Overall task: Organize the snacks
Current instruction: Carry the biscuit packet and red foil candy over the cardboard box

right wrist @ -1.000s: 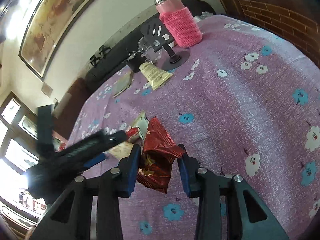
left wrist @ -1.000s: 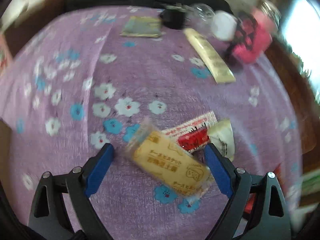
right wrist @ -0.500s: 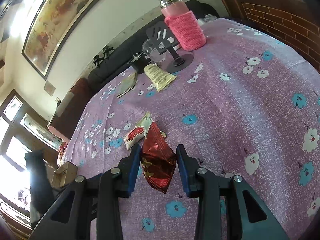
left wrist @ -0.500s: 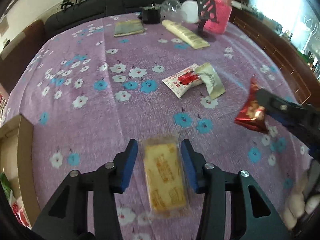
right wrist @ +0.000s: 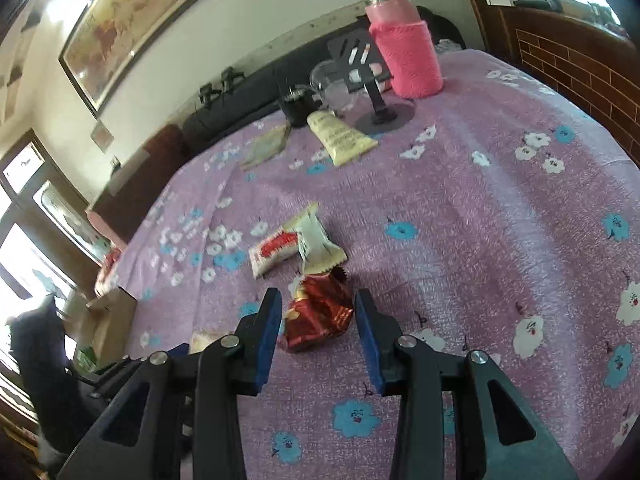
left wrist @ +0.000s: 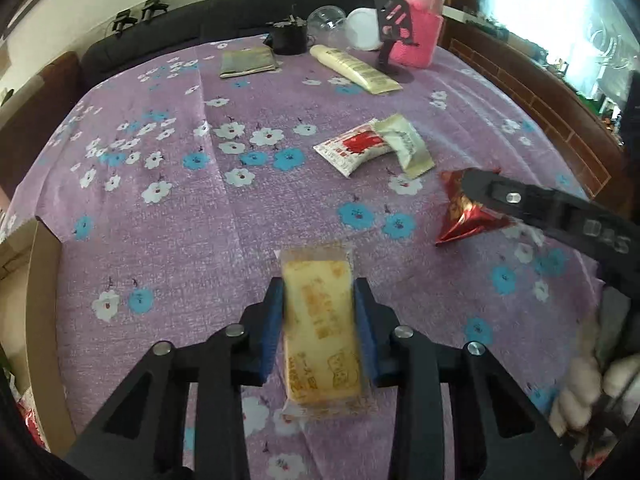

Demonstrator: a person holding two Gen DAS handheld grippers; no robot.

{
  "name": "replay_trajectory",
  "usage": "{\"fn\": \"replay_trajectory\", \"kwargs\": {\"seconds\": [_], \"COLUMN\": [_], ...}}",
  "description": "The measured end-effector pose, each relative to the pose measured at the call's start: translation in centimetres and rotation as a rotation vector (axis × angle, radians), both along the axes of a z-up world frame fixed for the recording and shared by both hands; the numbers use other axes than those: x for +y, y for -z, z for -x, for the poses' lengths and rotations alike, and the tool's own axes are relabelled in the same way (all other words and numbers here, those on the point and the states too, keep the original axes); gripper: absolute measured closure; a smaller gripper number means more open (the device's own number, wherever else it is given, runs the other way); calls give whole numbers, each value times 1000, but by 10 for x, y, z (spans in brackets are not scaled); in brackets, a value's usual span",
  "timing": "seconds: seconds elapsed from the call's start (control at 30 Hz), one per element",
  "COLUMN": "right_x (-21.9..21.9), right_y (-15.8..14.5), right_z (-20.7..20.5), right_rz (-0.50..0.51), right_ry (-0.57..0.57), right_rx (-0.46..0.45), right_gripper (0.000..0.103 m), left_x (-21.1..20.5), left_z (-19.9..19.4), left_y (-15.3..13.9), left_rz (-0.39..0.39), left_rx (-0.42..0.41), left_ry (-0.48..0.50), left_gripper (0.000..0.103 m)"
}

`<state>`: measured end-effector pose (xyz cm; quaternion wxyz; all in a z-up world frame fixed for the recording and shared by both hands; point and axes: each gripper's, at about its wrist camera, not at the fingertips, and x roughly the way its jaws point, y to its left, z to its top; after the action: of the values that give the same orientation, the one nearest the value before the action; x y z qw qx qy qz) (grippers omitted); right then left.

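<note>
My left gripper [left wrist: 319, 304] is shut on a yellow biscuit pack [left wrist: 320, 328], held above the purple flowered tablecloth [left wrist: 180, 208]. My right gripper [right wrist: 316, 312] holds a red foil snack bag [right wrist: 318, 314] between its jaws; it also shows in the left wrist view [left wrist: 464, 212] at the right, pinched by the right gripper's fingers. A red-and-white snack pack [left wrist: 352, 148] and a beige snack pack [left wrist: 406, 144] lie together mid-table; they show in the right wrist view too, the red-and-white pack [right wrist: 276, 250] and the beige one [right wrist: 318, 244].
A cardboard box [left wrist: 40, 300] stands off the table's left edge. At the far end stand a pink-sleeved bottle [left wrist: 420, 20], a black stand [left wrist: 394, 40], a cream tube [left wrist: 352, 68], a flat olive pouch [left wrist: 248, 62] and a clear cup [left wrist: 324, 20].
My left gripper closed on the yellow biscuit pack and lifted it off the cloth. My right gripper stays on the red foil bag, which has shifted lower toward the table.
</note>
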<state>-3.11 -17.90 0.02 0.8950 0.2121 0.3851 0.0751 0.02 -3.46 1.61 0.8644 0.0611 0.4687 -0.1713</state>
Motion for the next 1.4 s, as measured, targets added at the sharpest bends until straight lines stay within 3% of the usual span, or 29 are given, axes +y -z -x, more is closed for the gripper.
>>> {"fn": "replay_trajectory", "kwargs": {"seconds": [0.2, 0.43, 0.53, 0.77, 1.0, 1.2, 1.4], "right_x": [10, 17, 22, 36, 89, 156, 222], "right_y": [7, 9, 8, -21, -55, -81, -82], "right_z": [-4, -5, -4, 26, 57, 63, 50], "right_rz": [53, 89, 99, 84, 64, 48, -14], "right_ry": [-17, -41, -41, -34, -136, -278, -409], "right_rx": [19, 45, 46, -6, -47, -83, -40], "right_gripper": [64, 64, 72, 72, 73, 73, 73], "left_x": [11, 43, 56, 96, 167, 251, 317], "left_z": [19, 31, 39, 74, 108, 133, 130], "left_y": [-12, -22, -29, -57, -77, -93, -83], "left_rz": [22, 112, 164, 211, 284, 259, 258], "left_rx": [-44, -52, -52, -118, -161, -234, -208], "left_ry": [5, -52, -72, -100, -211, -375, -494], "left_gripper": [67, 67, 67, 67, 67, 67, 67]}}
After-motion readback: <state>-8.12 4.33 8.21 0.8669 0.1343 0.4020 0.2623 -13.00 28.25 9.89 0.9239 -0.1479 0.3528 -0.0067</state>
